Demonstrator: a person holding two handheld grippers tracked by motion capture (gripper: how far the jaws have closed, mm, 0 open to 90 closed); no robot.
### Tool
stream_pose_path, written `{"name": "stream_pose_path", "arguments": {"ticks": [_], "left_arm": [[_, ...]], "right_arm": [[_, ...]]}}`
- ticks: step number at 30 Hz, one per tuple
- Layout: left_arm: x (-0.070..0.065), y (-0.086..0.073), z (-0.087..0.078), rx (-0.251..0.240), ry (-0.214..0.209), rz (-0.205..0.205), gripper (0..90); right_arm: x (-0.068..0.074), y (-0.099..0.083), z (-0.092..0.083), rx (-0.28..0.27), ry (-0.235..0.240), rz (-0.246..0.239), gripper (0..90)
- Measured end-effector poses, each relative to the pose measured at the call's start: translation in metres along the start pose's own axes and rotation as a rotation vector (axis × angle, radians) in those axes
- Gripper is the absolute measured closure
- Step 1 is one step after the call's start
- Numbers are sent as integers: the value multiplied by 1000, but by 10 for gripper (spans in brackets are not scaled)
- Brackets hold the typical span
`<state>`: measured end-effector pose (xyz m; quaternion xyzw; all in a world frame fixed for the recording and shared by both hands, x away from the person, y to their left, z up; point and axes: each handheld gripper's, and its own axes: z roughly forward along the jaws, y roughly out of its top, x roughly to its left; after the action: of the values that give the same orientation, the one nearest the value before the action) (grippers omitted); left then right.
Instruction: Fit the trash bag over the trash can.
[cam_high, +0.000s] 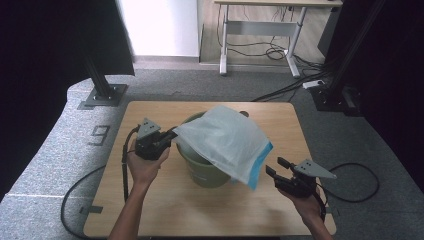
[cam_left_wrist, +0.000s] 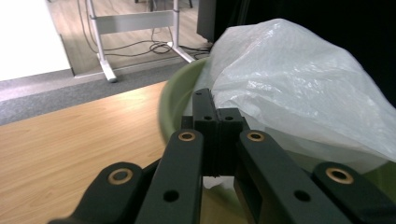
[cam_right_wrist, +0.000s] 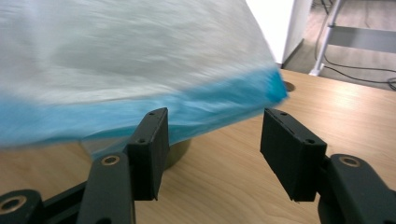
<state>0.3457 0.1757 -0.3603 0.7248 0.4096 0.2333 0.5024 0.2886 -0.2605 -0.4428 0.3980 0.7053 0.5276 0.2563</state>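
On the wooden surface (cam_high: 165, 210) stands a green bucket (cam_high: 207, 172), and every place here is given from it. A white plastic bag with a blue edge band (cam_high: 225, 140) lies draped across the bucket's mouth, its blue edge hanging over the rim on the side toward the right gripper (cam_high: 280, 172). At the opposite rim, the left gripper (cam_high: 172, 134) has its fingers clenched on a corner of the bag, holding that end just above the rim. The right gripper sits just beside the bucket, low near the surface, its fingers released and apart with nothing pressed between them; the blue edge hangs close in front of them.

Judging from this, the work looks like lining the bucket with the bag, and it seems at an early stage: the bag is over the bucket but appears unopened and not pushed inside. Left to do, likely: catch the blue edge, spread the mouth and fold it around the rim
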Motion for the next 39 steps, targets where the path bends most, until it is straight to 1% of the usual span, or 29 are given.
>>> {"name": "stream_pose_path", "arguments": {"ticks": [2, 4, 7, 10, 12, 16, 18, 19, 21, 24, 25, 26, 27, 28, 30, 31, 32, 33, 36, 39], "left_arm": [[4, 0, 0, 0, 4, -11, 893], [5, 0, 0, 8, 9, -9, 893], [7, 0, 2, 9, 12, -17, 892], [9, 0, 5, 14, 12, -25, 892], [8, 0, 7, 15, 11, -23, 892], [8, 0, 7, 10, 11, -25, 891], [12, 0, 7, 8, 7, -45, 891], [13, 0, 7, 6, 7, -52, 891], [15, 1, 8, 6, 5, -67, 891], [18, 0, 9, 8, 5, -75, 891], [18, 0, 9, 8, 3, -78, 891], [19, 0, 9, 8, 2, -80, 891], [18, 0, 9, 7, 2, -80, 891], [18, 0, 8, 6, 1, -79, 891], [18, 0, 8, 5, 0, -78, 890], [17, 0, 8, 4, -2, -77, 890], [16, 1, 7, 3, -2, -75, 890], [15, 1, 7, 2, -4, -74, 890], [13, 2, 9, 5, -10, -69, 890], [8, 3, 14, 12, -27, -67, 890]], "right_arm": [[-7, -1, 2, -1, -15, 12, 402], [-11, -1, 4, -2, -24, 19, 390], [-15, 1, 7, -12, -21, 21, 380], [-19, 7, 14, -28, -6, 25, 363], [-23, 13, 24, -21, 12, 24, 350], [-31, 19, 45, -22, 77, 67, 329], [-34, 18, 53, -18, 115, 78, 317], [-35, 15, 61, -5, 141, 81, 298], [-36, 12, 68, 6, 166, 86, 295], [-36, 8, 75, -3, 198, 93, 298], [-35, 7, 76, -6, 207, 92, 311], [-34, 7, 78, -7, 222, 91, 356], [-32, 6, 79, -8, 226, 82, 429], [-30, 6, 80, -7, 224, 65, 536], [-28, 6, 80, -7, 234, 50, 663], [-27, 6, 79, -8, 229, 44, 730], [-26, 7, 77, -14, 223, 29, 804], [-25, 8, 75, -26, 228, 19, 860], [-25, 15, 66, -49, 213, 12, 879], [-29, 27, 56, -82, 172, 18, 880]]}}
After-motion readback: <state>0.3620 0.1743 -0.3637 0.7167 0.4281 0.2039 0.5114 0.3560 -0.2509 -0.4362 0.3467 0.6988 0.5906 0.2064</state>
